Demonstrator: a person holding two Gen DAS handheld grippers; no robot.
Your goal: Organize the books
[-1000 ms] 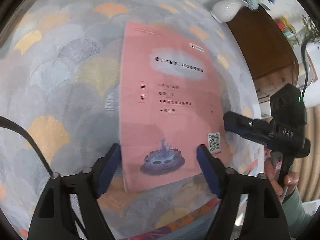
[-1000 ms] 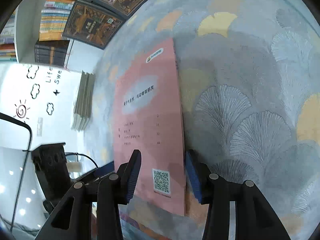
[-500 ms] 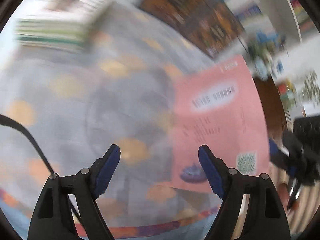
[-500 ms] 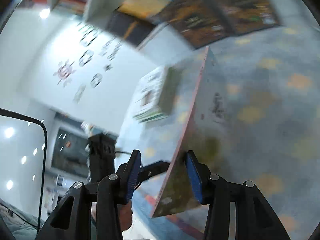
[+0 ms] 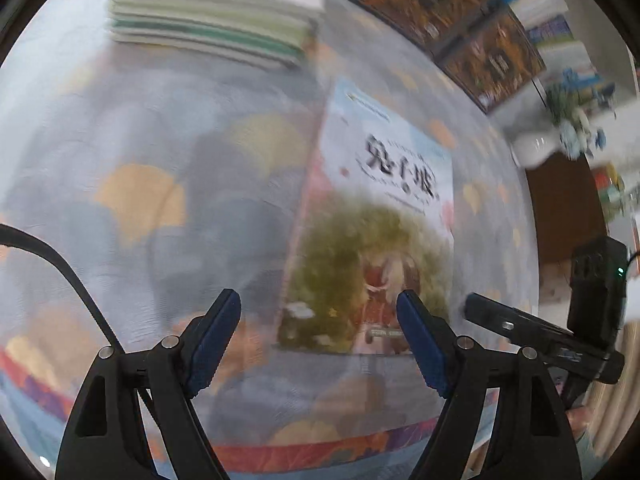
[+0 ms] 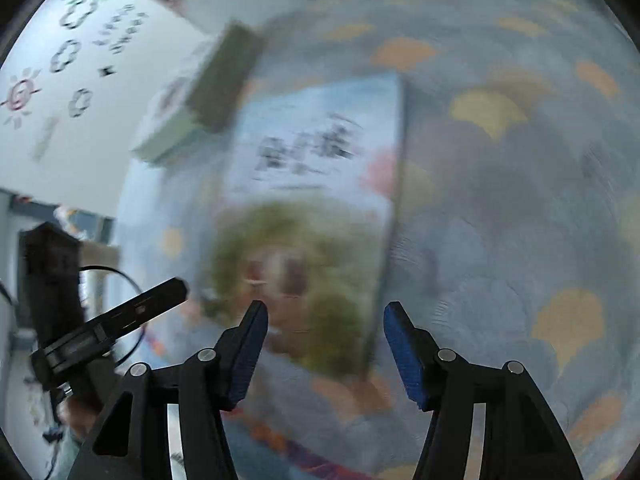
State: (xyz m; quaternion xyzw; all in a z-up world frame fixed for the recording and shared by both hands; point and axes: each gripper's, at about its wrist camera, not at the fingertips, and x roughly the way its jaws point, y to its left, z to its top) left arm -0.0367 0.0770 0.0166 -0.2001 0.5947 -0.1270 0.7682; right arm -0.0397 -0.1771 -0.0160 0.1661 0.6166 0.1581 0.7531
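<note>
A thin picture book (image 5: pixel 372 240) lies front cover up on the grey fan-patterned tablecloth (image 5: pixel 152 200); it shows a pale blue top with dark characters and a green tree scene. My left gripper (image 5: pixel 316 300) hovers over its near left corner, jaws closing, with nothing pressed between them. In the right wrist view the same book (image 6: pixel 312 208) sits just beyond my right gripper (image 6: pixel 324 308), whose jaws are opening and whose pads stand clear of it. Each gripper appears in the other's view: the right gripper (image 5: pixel 520 328) and the left gripper (image 6: pixel 120 320). Both views are blurred.
A stack of green-edged books (image 5: pixel 212 20) lies at the far side of the cloth, also visible as the stack (image 6: pixel 200 96). Two dark-covered books (image 5: pixel 472 32) lie at the back right. A white vase with flowers (image 5: pixel 536 148) stands on a wooden cabinet (image 5: pixel 560 208).
The book lay pink back cover up, was stood on edge in the right gripper, and now lies front cover up. The right jaws have widened off it. Both views swung toward the stack.
</note>
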